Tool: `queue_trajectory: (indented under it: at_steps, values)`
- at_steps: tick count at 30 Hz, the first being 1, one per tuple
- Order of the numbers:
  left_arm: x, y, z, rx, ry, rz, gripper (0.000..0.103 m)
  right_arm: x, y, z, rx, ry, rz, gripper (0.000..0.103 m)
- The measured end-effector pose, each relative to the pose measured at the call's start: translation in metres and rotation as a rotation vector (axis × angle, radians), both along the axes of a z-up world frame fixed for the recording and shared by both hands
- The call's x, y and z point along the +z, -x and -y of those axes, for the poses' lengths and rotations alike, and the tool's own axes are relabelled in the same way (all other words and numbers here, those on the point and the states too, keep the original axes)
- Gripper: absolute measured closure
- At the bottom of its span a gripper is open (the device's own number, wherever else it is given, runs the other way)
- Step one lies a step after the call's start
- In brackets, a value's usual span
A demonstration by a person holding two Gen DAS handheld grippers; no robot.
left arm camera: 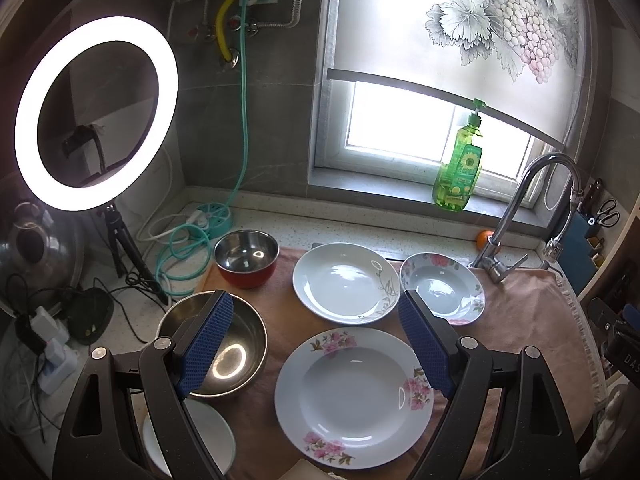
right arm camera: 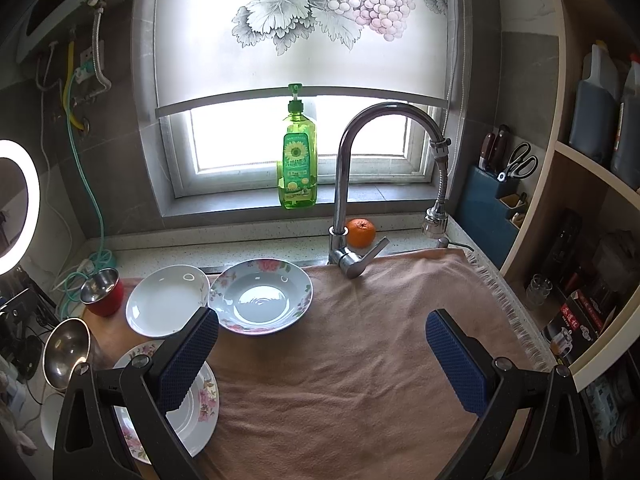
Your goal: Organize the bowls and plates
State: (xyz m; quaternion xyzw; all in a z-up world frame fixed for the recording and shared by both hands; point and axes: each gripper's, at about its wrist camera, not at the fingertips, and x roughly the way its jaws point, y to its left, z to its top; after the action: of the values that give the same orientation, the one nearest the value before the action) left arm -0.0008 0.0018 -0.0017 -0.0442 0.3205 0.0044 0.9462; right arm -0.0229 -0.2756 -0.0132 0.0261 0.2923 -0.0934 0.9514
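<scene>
On a pink towel point(left arm camera: 524, 320) lie a large pink-flowered plate point(left arm camera: 354, 398), a white plate with a grey vine pattern point(left arm camera: 346, 282) and a deep flowered bowl plate point(left arm camera: 442, 286). A big steel bowl point(left arm camera: 236, 352) and a small red bowl with steel lining point(left arm camera: 246, 258) stand at the left. A white dish point(left arm camera: 216, 440) lies partly hidden under the left finger. My left gripper point(left arm camera: 316, 312) hangs open above the plates, holding nothing. My right gripper point(right arm camera: 322, 328) is open over bare towel point(right arm camera: 360, 360), right of the flowered bowl plate point(right arm camera: 260, 296), the white plate point(right arm camera: 166, 300) and the large flowered plate point(right arm camera: 200, 408).
A chrome faucet point(right arm camera: 352, 184) rises behind the towel, with an orange point(right arm camera: 361, 233) and a green soap bottle point(right arm camera: 298, 156) on the sill. A lit ring light point(left arm camera: 96, 112), cables and a power strip point(left arm camera: 212, 220) crowd the left counter. Shelves and a knife block point(right arm camera: 500, 184) stand at right.
</scene>
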Motion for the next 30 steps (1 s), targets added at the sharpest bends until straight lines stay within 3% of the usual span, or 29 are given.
queue_trajectory:
  at_steps: [21, 30]
  values:
    - [-0.002, 0.0, 0.001, 0.0, 0.002, -0.005, 0.018, -0.004, 0.003, 0.001, 0.0, 0.002, -0.005, 0.001]
    - [-0.013, -0.005, -0.007, 0.016, 0.029, -0.058, 0.018, -0.011, -0.002, -0.002, 0.051, -0.009, -0.01, 0.001]
